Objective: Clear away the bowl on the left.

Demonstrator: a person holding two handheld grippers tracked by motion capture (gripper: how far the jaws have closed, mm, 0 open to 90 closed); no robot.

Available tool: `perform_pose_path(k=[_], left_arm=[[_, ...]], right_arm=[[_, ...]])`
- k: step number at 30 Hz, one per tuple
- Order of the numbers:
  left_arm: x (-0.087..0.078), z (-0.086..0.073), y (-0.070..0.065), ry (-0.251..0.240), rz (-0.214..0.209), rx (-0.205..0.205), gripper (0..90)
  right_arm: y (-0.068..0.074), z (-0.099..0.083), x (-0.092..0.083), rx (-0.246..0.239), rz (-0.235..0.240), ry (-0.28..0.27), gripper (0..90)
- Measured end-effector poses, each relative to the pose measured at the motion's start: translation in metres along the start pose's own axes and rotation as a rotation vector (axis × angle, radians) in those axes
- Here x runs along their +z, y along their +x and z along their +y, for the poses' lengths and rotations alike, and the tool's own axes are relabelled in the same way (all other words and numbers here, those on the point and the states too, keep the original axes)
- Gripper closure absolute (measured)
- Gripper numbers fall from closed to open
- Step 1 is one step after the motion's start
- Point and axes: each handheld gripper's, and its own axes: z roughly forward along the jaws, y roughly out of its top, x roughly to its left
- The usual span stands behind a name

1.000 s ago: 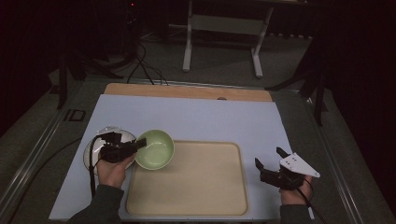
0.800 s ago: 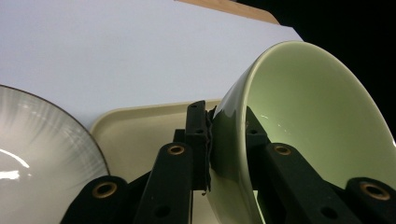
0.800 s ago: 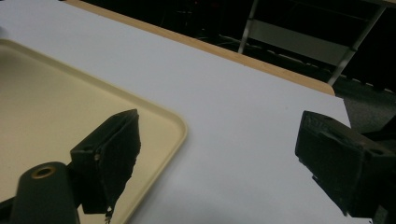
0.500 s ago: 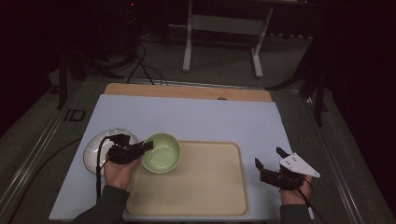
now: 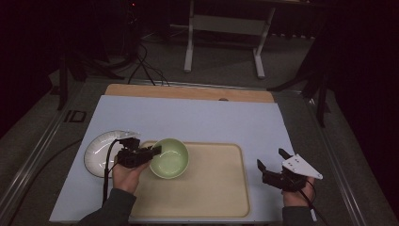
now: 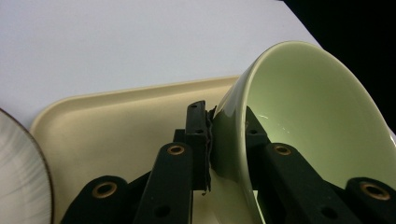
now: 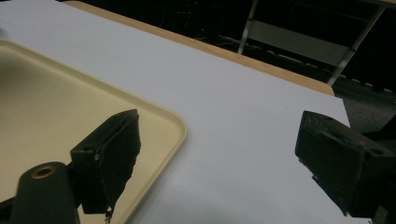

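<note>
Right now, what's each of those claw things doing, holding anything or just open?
Left gripper: shut on the green bowl, jaws pinching its rim.
Right gripper: open, holding nothing, beside the tray.

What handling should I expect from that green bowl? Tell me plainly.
The green bowl looks glazed and rigid, so probably slippery and breakable. The left gripper pinches only its rim, one jaw inside, one outside, so it may swing or slip. Its shiny wall suggests ceramic, likely heavy for its size.

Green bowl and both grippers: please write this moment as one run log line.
left gripper: shut on green bowl rim | bowl: over tray | right gripper: open, empty | plate: left of tray
</note>
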Motion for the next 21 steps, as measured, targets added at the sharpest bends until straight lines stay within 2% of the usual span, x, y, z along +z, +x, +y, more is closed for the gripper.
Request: perform_pose_path(k=[21], left_arm=[[0.018, -0.008, -0.015, 0.054, -0.017, 0.037, 80.1]], right_arm=[[0.000, 0.000, -0.001, -0.005, 0.001, -0.003, 13.6]])
